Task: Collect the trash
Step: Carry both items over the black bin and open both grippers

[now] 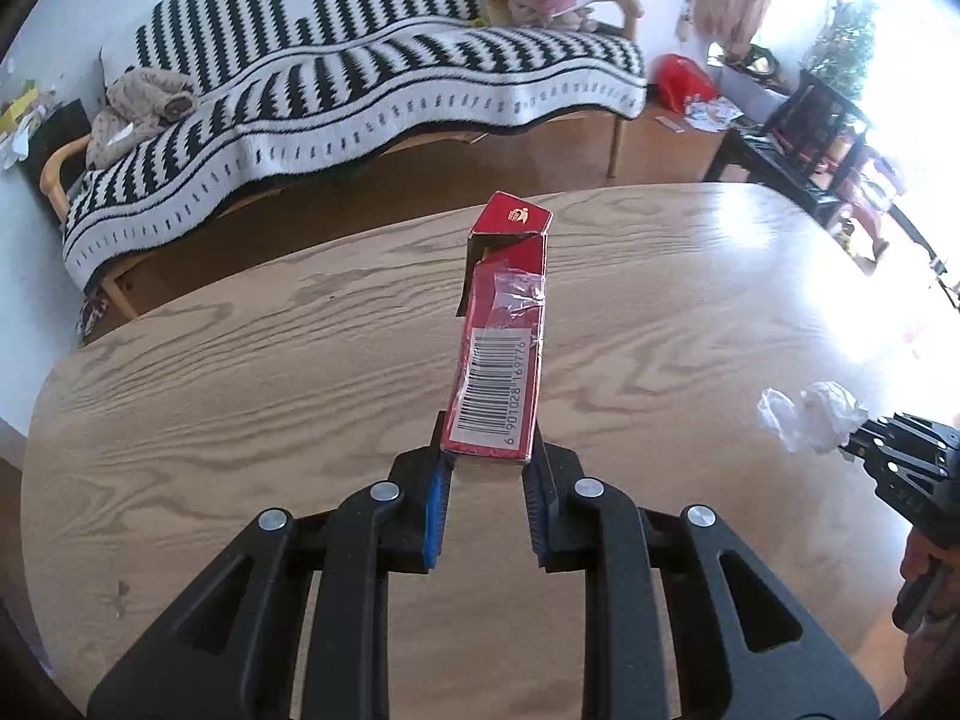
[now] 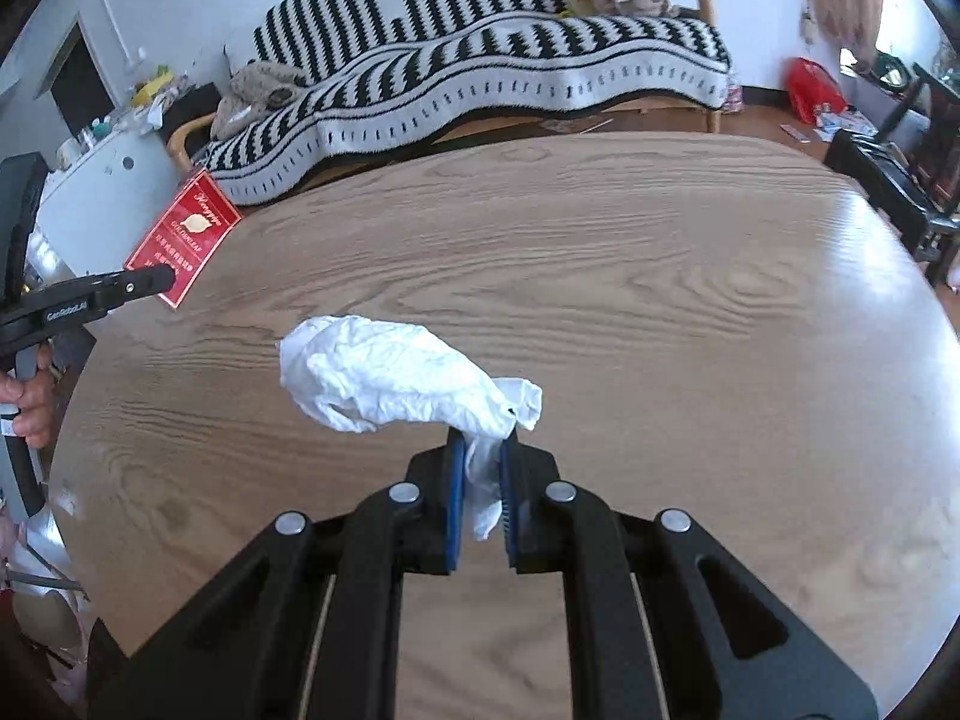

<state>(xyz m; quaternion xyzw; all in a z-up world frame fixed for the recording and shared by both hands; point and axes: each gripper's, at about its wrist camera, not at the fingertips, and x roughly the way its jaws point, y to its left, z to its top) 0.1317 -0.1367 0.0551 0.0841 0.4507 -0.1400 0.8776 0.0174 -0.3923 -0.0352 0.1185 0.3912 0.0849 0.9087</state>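
My left gripper (image 1: pixel 487 456) is shut on the lower end of a red cigarette box (image 1: pixel 501 354) with a barcode and an open flip lid, held above the wooden table (image 1: pixel 240 390). My right gripper (image 2: pixel 482 456) is shut on a crumpled white tissue (image 2: pixel 390 378), held above the table (image 2: pixel 660 300). In the left wrist view the tissue (image 1: pixel 810 420) and the right gripper (image 1: pixel 864 444) show at the right edge. In the right wrist view the red box (image 2: pixel 183 240) and the left gripper (image 2: pixel 150 282) show at the far left.
A sofa with a black-and-white striped blanket (image 1: pixel 360 90) stands beyond the table, with a beige garment (image 1: pixel 138 114) on it. A red bag (image 1: pixel 681 81) and scattered papers lie on the floor at the back right. A dark rack (image 1: pixel 822 126) stands at the right.
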